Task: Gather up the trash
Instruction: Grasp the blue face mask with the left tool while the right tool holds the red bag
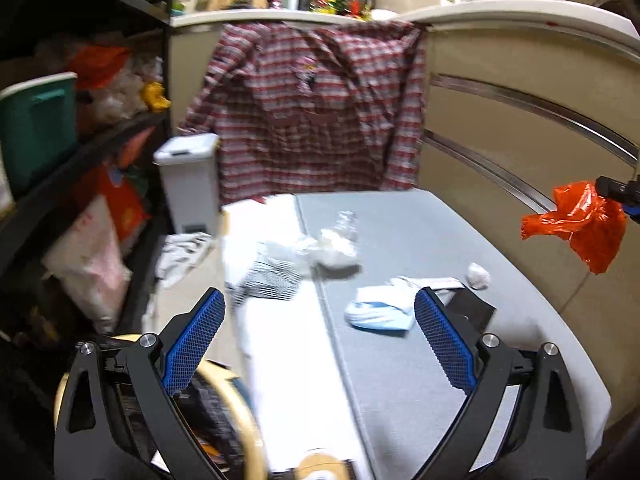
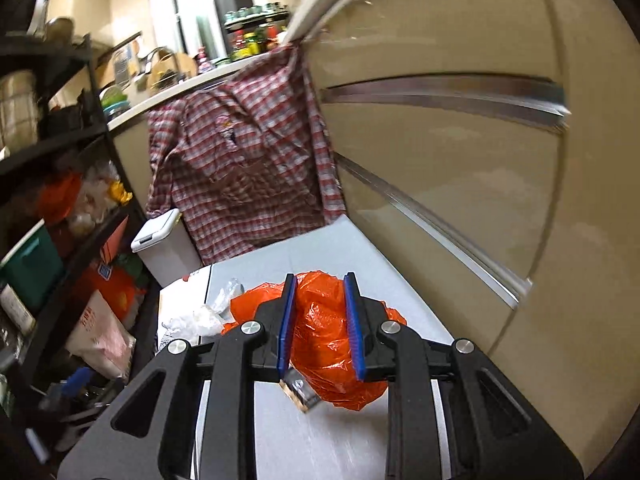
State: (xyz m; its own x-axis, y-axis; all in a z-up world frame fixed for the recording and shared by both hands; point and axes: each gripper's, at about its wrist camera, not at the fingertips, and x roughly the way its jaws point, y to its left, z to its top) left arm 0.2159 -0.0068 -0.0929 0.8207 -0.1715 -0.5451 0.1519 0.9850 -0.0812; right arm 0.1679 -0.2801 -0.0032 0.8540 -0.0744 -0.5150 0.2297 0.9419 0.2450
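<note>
My right gripper (image 2: 320, 280) is shut on a crumpled orange plastic bag (image 2: 324, 332), which hangs in the air above the grey table (image 2: 320, 440). In the left wrist view that bag (image 1: 580, 224) dangles off the right gripper (image 1: 616, 190) at the far right. My left gripper (image 1: 320, 300) stands open over the table with nothing between its fingers. Ahead of it lie a white and blue wrapper (image 1: 380, 312), a clear plastic and tissue wad (image 1: 336, 248) and a small white paper ball (image 1: 478, 276).
A white lidded bin (image 1: 188, 184) stands on the floor past the table's far left corner. A plaid shirt (image 1: 316, 108) hangs over the counter behind. Cluttered shelves (image 1: 80, 152) line the left side. White sheets (image 1: 280, 360) and a striped item (image 1: 272, 276) cover the table's left part.
</note>
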